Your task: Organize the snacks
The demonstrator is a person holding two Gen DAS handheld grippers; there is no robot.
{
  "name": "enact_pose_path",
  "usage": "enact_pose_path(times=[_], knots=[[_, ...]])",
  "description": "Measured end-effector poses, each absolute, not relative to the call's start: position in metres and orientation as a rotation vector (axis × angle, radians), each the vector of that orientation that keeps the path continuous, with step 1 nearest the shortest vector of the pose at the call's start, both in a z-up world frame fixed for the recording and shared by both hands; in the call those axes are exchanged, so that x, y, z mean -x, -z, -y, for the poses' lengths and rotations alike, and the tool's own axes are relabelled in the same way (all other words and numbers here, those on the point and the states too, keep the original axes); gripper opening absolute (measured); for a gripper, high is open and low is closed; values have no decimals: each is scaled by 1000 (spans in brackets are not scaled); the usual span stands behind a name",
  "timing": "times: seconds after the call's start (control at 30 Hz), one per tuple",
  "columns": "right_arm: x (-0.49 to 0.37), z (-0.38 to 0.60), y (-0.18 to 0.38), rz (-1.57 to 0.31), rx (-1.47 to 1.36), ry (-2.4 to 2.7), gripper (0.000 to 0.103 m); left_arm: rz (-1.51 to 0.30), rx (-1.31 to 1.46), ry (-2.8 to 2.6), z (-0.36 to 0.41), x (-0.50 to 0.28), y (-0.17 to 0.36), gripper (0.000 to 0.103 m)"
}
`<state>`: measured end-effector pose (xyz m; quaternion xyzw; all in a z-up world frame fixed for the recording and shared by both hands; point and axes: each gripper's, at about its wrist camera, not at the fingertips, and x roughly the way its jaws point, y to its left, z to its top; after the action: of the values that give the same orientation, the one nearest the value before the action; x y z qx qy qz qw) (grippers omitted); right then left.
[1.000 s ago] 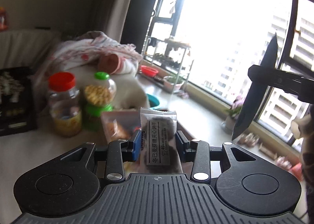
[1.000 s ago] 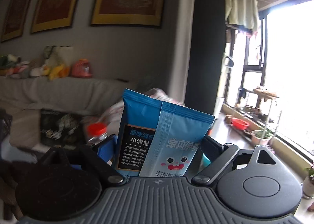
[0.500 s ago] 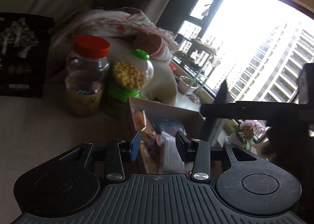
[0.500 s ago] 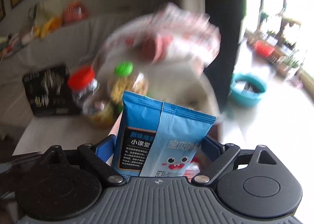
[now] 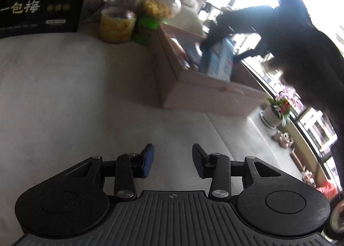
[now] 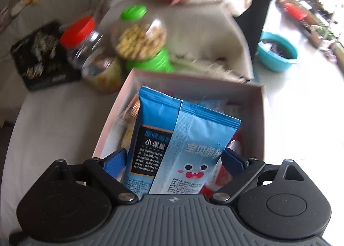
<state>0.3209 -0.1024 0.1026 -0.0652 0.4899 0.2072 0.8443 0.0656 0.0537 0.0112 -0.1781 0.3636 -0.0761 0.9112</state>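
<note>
The right gripper [image 6: 173, 160] pinches a blue snack packet [image 6: 178, 138] between its blue pads; the packet stands upright out of the jaws, its top edge reaching over the open pink box [image 6: 255, 104]. The gripper points down into the box, so the packet hangs above the near end of the box's inside, over the other snacks [image 6: 129, 114] already lying there. A red-and-white wrapper [image 6: 223, 172] shows just to the right of the packet, under the right jaw.

From the left wrist view the same box [image 5: 193, 93] sits on a pale cloth-covered table [image 5: 75, 99], well ahead and to the right of the left gripper [image 5: 173, 160]. The left gripper's jaws stand apart with nothing between them, only bare cloth below. The blue packet [image 5: 221, 61] shows there over the box, gripped by the dark shape of the right gripper [image 5: 225, 28] coming in from the right.

Behind the box, touching or just beside its far wall, stand a clear jar with a red lid [image 6: 86, 48] and a round clear jar with a green lid and green base [image 6: 139, 39], the second holding yellow pieces. Left of the jars lies a flat black box [image 5: 40, 2] with white lettering. A teal bowl [image 6: 277, 52] sits on the floor to the right of the table.
</note>
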Motion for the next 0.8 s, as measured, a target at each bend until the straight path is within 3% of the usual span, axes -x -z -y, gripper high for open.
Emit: enact_pose_path(times=[0.17,0.23,0.33,0.4,0.67,0.8], knots=[[-321,118,-116,-890,84,-420,95,-689,299,144,-42,-50,-27,44],[-328,119,-113,-941,74,-439,95,-667,299,139,-42,-47,-33,44],[-340,105,-91,-1169,191,-460,91,-664,294,147,-38,-44,-37,44],[-335,109,-88,-1149,190,-430,91,-667,292,157,-36,-44,-38,44],[-269,155,-140,-621,73,-399,92,-655,276,152,-31,-46,-38,44],[-225,167,-139,-521,97,-311,95,-652,239,132,-24,-45,-32,44]])
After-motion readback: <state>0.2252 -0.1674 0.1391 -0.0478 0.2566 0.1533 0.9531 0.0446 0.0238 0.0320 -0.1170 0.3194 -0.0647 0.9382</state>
